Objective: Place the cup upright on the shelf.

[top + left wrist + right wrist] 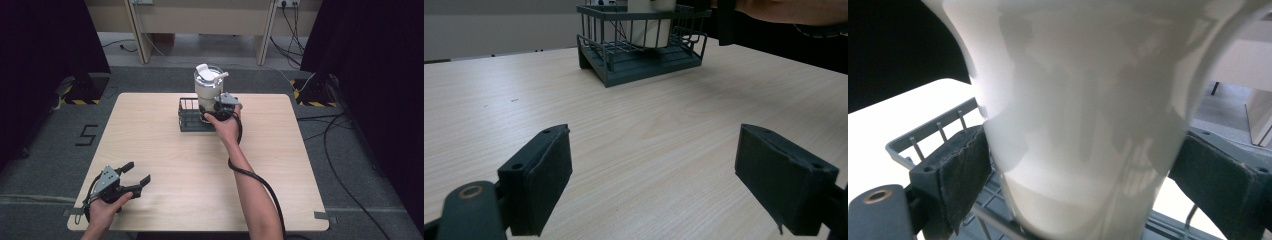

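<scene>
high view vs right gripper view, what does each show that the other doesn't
High view alone: the whole wooden table, the left gripper open near its front left corner, and the white lid on top of the tumbler. Right gripper view alone: both black pads pressed against the tumbler's sides, low over the rack's wires. Both share the white tumbler standing in the dark wire rack.
</scene>
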A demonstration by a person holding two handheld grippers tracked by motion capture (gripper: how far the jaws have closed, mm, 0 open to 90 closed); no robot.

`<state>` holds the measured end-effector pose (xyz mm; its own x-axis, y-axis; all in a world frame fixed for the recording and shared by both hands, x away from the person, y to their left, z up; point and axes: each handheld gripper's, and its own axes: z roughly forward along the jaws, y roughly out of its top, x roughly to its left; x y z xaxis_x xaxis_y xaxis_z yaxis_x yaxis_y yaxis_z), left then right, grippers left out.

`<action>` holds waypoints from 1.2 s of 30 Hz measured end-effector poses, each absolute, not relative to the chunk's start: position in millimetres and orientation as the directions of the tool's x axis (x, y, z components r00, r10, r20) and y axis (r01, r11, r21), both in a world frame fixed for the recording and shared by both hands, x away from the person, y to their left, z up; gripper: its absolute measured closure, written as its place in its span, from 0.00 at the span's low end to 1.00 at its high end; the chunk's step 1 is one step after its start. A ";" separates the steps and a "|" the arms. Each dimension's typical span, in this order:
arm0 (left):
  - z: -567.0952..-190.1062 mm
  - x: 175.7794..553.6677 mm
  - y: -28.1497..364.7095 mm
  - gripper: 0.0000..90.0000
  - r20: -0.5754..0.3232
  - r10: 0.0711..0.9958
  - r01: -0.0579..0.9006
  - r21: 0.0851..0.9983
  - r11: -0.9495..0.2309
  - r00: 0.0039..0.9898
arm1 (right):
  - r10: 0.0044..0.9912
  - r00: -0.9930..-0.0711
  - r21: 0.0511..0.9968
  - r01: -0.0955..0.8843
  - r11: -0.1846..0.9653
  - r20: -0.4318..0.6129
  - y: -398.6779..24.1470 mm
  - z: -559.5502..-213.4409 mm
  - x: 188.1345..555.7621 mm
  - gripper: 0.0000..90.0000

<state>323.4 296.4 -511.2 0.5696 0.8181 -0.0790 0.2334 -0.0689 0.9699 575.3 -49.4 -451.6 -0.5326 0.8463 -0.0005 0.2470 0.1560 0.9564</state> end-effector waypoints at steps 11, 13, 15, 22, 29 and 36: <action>-511.5 323.1 295.4 0.16 -0.075 0.818 0.233 0.970 -0.074 0.571 | 0.844 -0.537 0.958 0.241 0.153 0.000 -68.3 -444.4 555.1 0.13; -511.6 322.9 295.3 0.16 -0.076 0.818 0.234 0.969 -0.074 0.571 | 0.842 -0.539 0.959 0.242 0.149 0.005 -72.5 -444.0 549.3 0.13; -511.6 322.9 295.2 0.16 -0.074 0.818 0.234 0.969 -0.075 0.571 | 0.841 -0.541 0.959 0.244 0.147 0.009 -74.9 -444.0 546.2 0.13; -512.0 322.5 294.2 0.16 -0.074 0.817 0.235 0.969 -0.077 0.571 | 0.837 -0.546 0.957 0.253 0.142 0.021 -95.1 -449.4 520.7 0.16; -512.5 322.3 294.4 0.16 -0.071 0.819 0.237 0.968 -0.080 0.569 | 0.834 -0.551 0.956 0.261 0.135 0.033 -110.0 -455.3 501.2 0.16; -512.9 321.8 294.0 0.16 -0.068 0.820 0.239 0.967 -0.086 0.568 | 0.831 -0.555 0.954 0.270 0.131 0.043 -125.1 -458.7 477.6 0.16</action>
<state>321.8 294.0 -512.9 0.5685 0.8199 -0.0676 0.2391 -0.0860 0.9672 477.6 -125.1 -458.7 -0.5547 0.8310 0.0428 0.2696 0.1308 0.9540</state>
